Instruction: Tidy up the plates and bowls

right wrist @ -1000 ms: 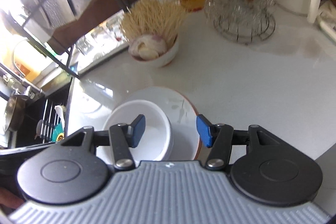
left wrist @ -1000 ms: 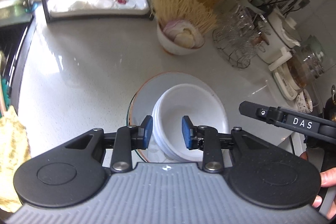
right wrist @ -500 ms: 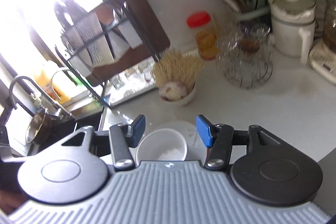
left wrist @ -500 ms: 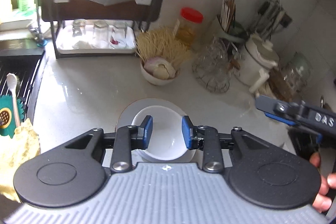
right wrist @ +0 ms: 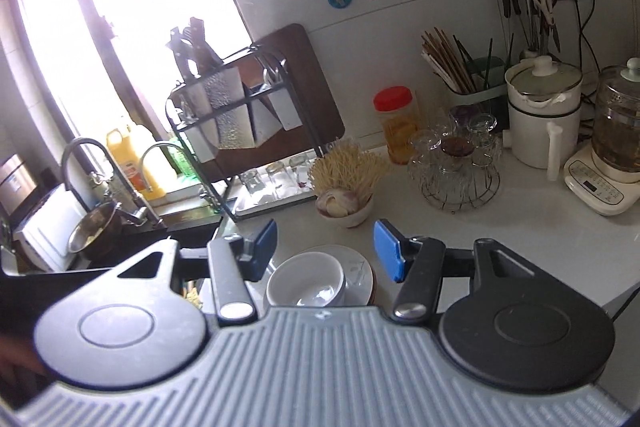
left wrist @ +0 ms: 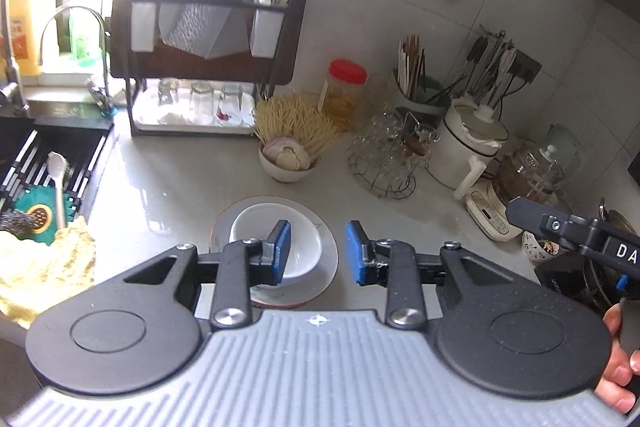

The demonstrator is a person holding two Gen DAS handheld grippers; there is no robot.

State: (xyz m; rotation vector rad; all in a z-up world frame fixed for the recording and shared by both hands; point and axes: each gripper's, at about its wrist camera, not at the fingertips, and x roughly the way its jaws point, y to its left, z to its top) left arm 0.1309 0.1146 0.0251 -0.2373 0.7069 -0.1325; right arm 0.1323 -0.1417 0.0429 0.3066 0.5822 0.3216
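Kitchen counter [left wrist: 172, 187], bowl [right wrist: 306, 281] on plate [left wrist: 326, 259] partly hidden; left hand-held gripper [left wrist: 318, 253], right hand-held gripper [right wrist: 326, 247] both released.

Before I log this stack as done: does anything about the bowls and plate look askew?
The white bowls sit off-centre on the plate, crowded toward its left rim in the left wrist view. They look upright, with no spill or chip visible. Both grippers are open, above them.

The white counter [left wrist: 176, 187] holds a plate [left wrist: 326, 259] with a white bowl [left wrist: 304, 247] on it, right in front of the left gripper [left wrist: 316, 253]. Farther ahead sits a small bowl of garlic [left wrist: 289, 163]. To its right stand a wire rack of glasses [left wrist: 384, 163], a white pot [left wrist: 466, 147] and a red-lidded jar [left wrist: 344, 95]. Far ahead on the left stands a black dish rack [left wrist: 200, 67].
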